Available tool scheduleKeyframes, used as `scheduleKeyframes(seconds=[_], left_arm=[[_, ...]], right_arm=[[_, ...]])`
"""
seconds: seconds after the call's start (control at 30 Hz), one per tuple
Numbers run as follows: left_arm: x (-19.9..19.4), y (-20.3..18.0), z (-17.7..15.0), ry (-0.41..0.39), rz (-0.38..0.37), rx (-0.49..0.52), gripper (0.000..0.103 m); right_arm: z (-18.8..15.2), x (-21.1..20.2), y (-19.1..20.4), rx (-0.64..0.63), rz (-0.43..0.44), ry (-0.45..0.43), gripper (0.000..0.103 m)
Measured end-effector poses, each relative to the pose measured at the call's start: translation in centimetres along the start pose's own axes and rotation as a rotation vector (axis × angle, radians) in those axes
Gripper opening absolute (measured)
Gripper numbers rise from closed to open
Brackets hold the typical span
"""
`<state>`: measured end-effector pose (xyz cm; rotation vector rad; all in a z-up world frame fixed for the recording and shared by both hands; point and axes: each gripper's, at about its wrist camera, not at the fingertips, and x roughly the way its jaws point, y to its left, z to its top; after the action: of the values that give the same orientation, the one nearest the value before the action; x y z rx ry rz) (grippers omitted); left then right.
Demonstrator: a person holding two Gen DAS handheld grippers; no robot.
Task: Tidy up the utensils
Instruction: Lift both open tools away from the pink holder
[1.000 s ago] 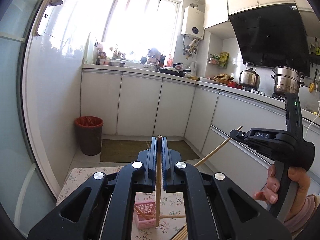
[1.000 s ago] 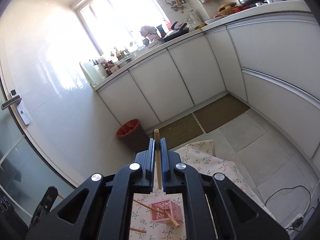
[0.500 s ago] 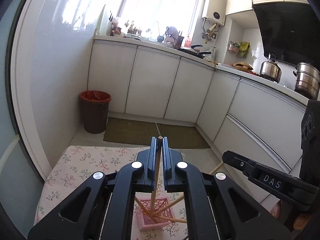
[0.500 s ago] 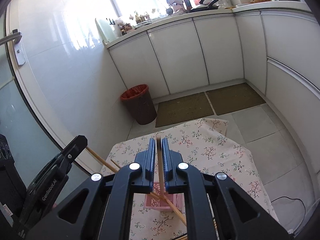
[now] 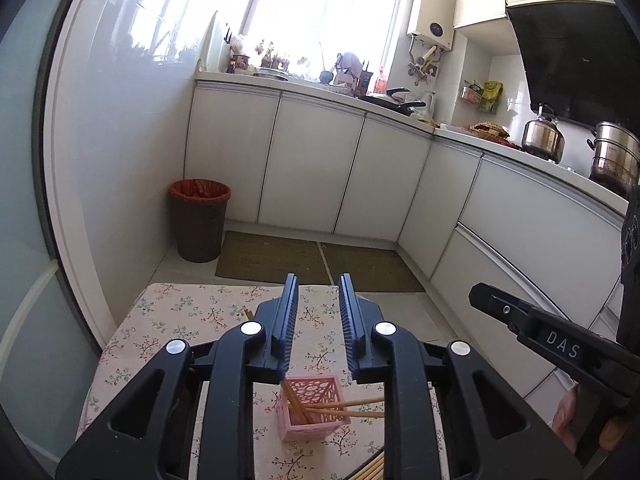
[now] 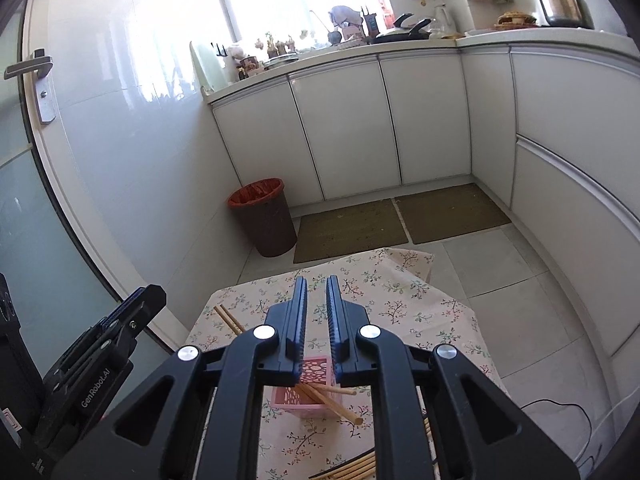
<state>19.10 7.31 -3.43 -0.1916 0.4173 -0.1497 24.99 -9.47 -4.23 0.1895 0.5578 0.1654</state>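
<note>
Kitchen floor with a small table under a floral cloth (image 5: 192, 312). Near its middle stands the pink holder (image 5: 314, 410), where several chopsticks (image 5: 344, 408) already lean, long axes tilted toward the right edge. Left gripper (image 5: 318, 320) and right gripper (image 6: 317, 312) hover above it; their jaws have just been opening and nothing lies between them. A loose pair (image 6: 229, 319) by the far left edge and a bundle (image 6: 352, 468) at the near edge remain, judged unsorted.

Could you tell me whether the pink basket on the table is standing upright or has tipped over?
Upright. The pink basket sits flat on the floral tablecloth with its open top facing up, and chopsticks lean out over its rim.
</note>
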Motion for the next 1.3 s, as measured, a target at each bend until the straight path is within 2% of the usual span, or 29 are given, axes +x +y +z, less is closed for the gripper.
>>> scheduleKeyframes(seconds=[0.07, 0.2, 0.3, 0.37, 0.43, 0.53, 0.6, 0.67, 0.7, 0.77, 0.93, 1.07, 1.13, 1.23, 1.3], left_arm=[[-0.7, -0.5, -0.1, 0.000, 0.007, 0.014, 0.027], [-1.8, -1.2, -0.7, 0.017, 0.018, 0.023, 0.035], [-2.9, -1.6, -1.2, 0.016, 0.027, 0.025, 0.049], [-3.8, -1.9, -1.5, 0.004, 0.034, 0.028, 0.062], [-4.7, -2.1, -1.8, -0.010, 0.040, 0.033, 0.068], [-5.7, -2.6, -2.0, -0.019, 0.047, 0.046, 0.073], [-6.2, -2.9, -2.3, -0.022, 0.052, 0.054, 0.077], [-6.5, -3.1, -2.7, -0.020, 0.055, 0.055, 0.082], [-6.6, -3.2, -2.9, -0.016, 0.055, 0.055, 0.083], [-6.8, -3.5, -3.2, -0.010, 0.056, 0.059, 0.088], [-7.1, -3.9, -4.2, 0.014, 0.065, 0.074, 0.094], [-7.1, -4.0, -5.4, 0.048, 0.070, 0.097, 0.096], [-6.9, -4.0, -6.2, 0.086, 0.062, 0.107, 0.096], [-6.1, -3.9, -8.2, 0.183, 0.050, 0.127, 0.096], [-5.4, -3.8, -9.8, 0.239, 0.048, 0.133, 0.096]], right_arm=[[-0.3, -1.2, 0.1, -0.002, -0.011, -0.014, 0.029], [-1.0, -3.2, -0.3, 0.006, -0.034, -0.021, 0.033], [-1.7, -4.5, -0.7, 0.016, -0.057, -0.025, 0.040], [-2.2, -5.3, -1.1, 0.024, -0.082, -0.033, 0.055], [-2.9, -6.0, -1.5, 0.028, -0.107, -0.038, 0.058], [-3.8, -6.7, -2.6, 0.064, -0.129, -0.038, 0.068], [-4.3, -6.9, -3.4, 0.090, -0.141, -0.027, 0.069], [-4.9, -7.3, -4.1, 0.118, -0.153, -0.031, 0.081], [-5.2, -7.6, -4.5, 0.132, -0.157, -0.036, 0.082], [-5.9, -8.1, -5.1, 0.158, -0.150, -0.039, 0.092], [-7.0, -8.6, -7.1, 0.213, -0.161, -0.028, 0.096], [-8.1, -8.1, -9.3, 0.260, -0.191, 0.017, 0.096], [-9.1, -7.4, -10.8, 0.294, -0.208, 0.057, 0.096], [-10.8, -5.9, -13.5, 0.364, -0.231, 0.145, 0.096], [-12.4, -4.8, -15.9, 0.457, -0.231, 0.206, 0.096]])
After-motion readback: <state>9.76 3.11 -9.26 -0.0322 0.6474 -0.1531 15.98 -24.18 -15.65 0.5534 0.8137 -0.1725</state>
